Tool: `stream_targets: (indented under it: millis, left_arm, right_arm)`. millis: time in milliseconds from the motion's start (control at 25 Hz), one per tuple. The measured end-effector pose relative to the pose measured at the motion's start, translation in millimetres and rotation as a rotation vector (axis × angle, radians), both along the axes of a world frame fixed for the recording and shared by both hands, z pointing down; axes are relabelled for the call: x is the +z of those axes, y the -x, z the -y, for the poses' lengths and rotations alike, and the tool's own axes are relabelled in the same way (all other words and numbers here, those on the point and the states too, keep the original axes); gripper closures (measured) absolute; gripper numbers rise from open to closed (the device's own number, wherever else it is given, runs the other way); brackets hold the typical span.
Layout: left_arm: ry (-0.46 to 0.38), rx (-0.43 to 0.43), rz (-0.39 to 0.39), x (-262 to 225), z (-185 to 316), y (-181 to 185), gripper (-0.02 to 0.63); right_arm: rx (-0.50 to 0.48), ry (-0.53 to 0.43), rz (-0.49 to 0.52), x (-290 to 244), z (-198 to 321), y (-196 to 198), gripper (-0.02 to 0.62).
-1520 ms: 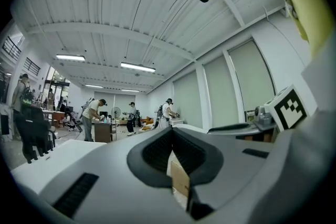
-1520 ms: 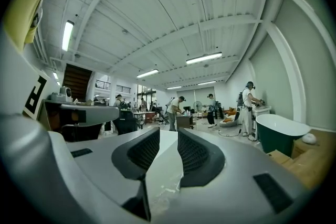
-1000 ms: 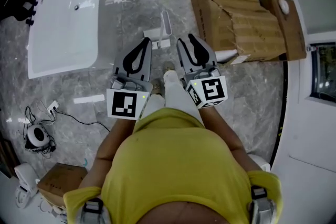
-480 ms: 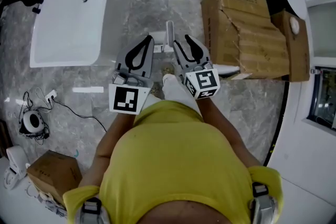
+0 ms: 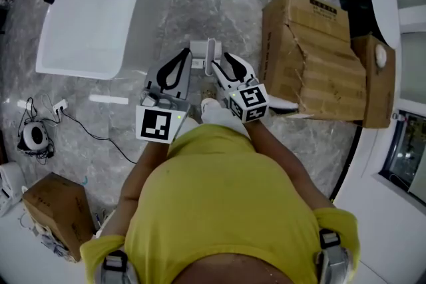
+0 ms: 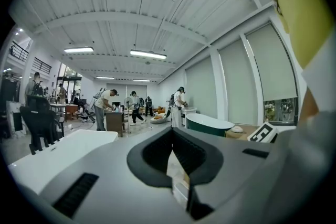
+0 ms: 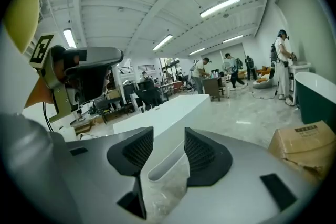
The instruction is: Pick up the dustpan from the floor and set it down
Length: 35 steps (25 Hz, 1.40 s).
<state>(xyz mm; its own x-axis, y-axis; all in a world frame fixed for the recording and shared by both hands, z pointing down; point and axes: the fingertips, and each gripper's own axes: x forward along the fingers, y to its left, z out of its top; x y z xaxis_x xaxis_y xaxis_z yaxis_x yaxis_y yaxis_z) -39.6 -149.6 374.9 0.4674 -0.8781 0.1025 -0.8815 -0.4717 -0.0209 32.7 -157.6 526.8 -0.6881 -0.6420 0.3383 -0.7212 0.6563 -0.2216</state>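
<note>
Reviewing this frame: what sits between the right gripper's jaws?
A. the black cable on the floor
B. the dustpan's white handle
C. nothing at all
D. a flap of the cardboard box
B: in the right gripper view, the dustpan's white handle stands between the jaws of the right gripper, which are apart and opening.

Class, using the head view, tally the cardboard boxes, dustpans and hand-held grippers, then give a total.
cardboard boxes: 3
dustpan: 1
hand-held grippers: 2, left and right, whose jaws are opening with the dustpan handle between them
Total: 6
</note>
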Motion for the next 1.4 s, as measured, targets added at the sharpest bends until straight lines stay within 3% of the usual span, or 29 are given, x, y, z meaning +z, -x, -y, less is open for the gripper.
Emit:
stream_targets:
  millis: [120,480,640,880,1040,1200,1400]
  left_arm:
    - [0.015,-0.031,0.003,8.9,8.7,-0.5,0.604]
    - [0.039,-0.052,0.028,18.5,20.2,-0.9,0.604]
    - [0.042,-0.049,0.034,16.5,25.0,2.6,0.604]
    - [0.051,-0.006,0.046,7.5,38.7,8.3,0.604]
    - [0.073,0.020,0.047,11.3,47.9,11.6,0.604]
    - [0.089,0.044,0.039,17.0,58.4,13.5,0.604]
    - [0.101,0.066,0.043,21.3,64.8,14.3,0.604]
  right_arm:
    - [-0.042,0.099,0.042,20.8,6.1,2.8,0.385]
    - [-0.098,0.538,0.317,70.1,12.5,16.6,0.307]
    - [-0.115,0.660,0.397,80.7,16.9,25.4,0.281]
    - [-0.163,0.751,0.467,88.7,16.4,37.9,0.307]
    - [-0.172,0.772,0.469,91.2,16.4,43.0,0.339]
    - [-0.175,0.786,0.517,87.2,24.7,48.9,0.444]
    - [-0.152,0.773,0.536,82.3,33.7,52.2,0.457]
